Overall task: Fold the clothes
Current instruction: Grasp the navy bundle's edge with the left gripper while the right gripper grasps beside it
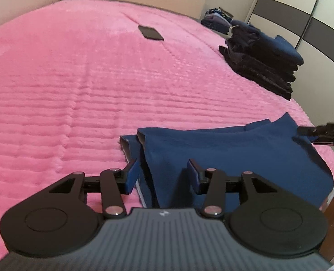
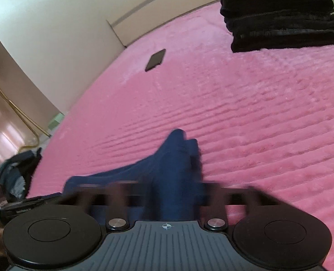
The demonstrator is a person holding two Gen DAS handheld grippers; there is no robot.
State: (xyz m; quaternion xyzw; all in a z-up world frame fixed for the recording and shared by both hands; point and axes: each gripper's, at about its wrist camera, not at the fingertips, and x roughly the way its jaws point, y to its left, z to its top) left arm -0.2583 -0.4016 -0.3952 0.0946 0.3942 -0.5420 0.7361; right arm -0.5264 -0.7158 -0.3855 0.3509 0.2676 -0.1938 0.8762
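a folded blue garment [image 1: 234,153] lies on the pink bedspread [image 1: 76,90], at its near edge. the left gripper [image 1: 163,174] hovers just over the garment's left fold, fingers spread and grasping nothing. the right gripper [image 2: 173,194] is motion-blurred over a raised ridge of the garment; i cannot tell its fingers' state. a phone [image 1: 150,32] lies well beyond the garment, a dark clothes stack [image 1: 264,58] far right of it.

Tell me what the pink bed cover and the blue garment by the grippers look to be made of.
Pink bed cover: looks like plush fleece, matte and fuzzy, with raised ribbed rows across it. Blue garment: probably a smooth knit such as cotton jersey, matte, lying in soft flat folds; the exact fibre cannot be told.
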